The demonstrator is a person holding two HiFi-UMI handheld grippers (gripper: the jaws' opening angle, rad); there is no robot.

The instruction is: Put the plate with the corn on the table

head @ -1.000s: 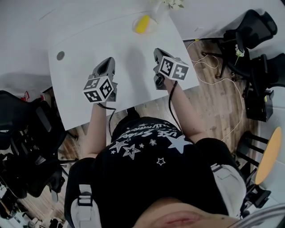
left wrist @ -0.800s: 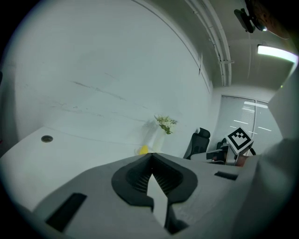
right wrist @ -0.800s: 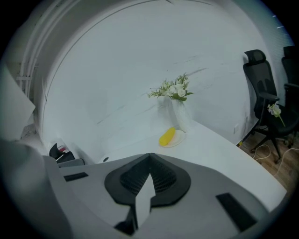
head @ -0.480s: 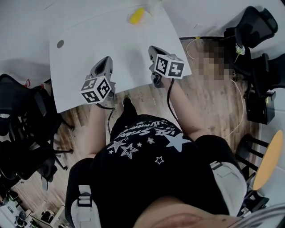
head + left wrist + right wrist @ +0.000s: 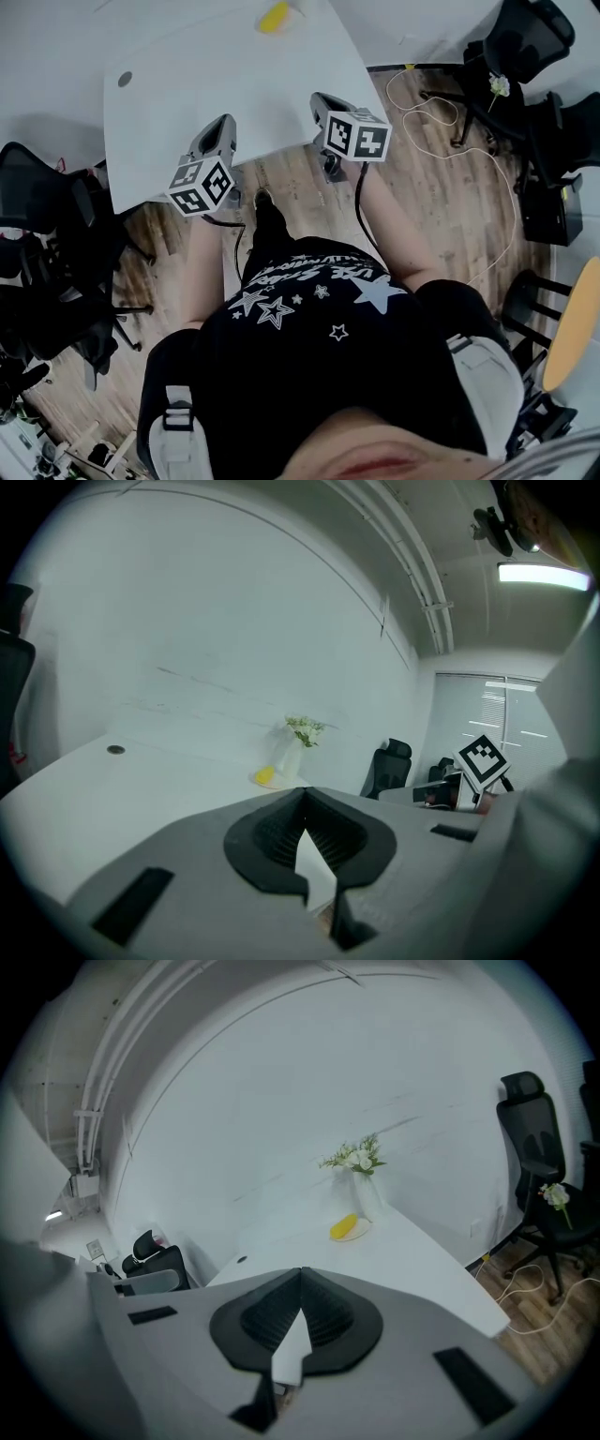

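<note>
The white table [image 5: 234, 84] fills the upper left of the head view, its near edge cutting slantwise across the wood floor [image 5: 441, 187]. Black office chairs crowd both sides: a cluster at the left edge [image 5: 47, 262] and more in the upper right corner [image 5: 525, 47]. The person, in a dark shirt with white stars [image 5: 309, 309], stands off the table's near edge and takes up the lower half of the frame.

The left gripper [image 5: 225, 127] points at the table from just over that near edge, and the right gripper [image 5: 323, 101] hangs beside the table's near right corner. In the left gripper view the left gripper's [image 5: 306, 787] jaw tips are pressed together with nothing between them. The right gripper's [image 5: 302, 1269] tips meet the same way, also empty.

A white cable [image 5: 441, 122] loops over the floor to the right of the table, running toward the chairs.

At the table's far edge, at the top middle of the head view, sits the plate [image 5: 292, 11] with the yellow corn [image 5: 275, 17] on it, well apart from both grippers. In the right gripper view a vase of white flowers [image 5: 364, 1194] stands just behind the plate [image 5: 364, 1233] and its corn [image 5: 344, 1228]. A small round grommet [image 5: 125, 79] marks the table's upper left part.
</note>
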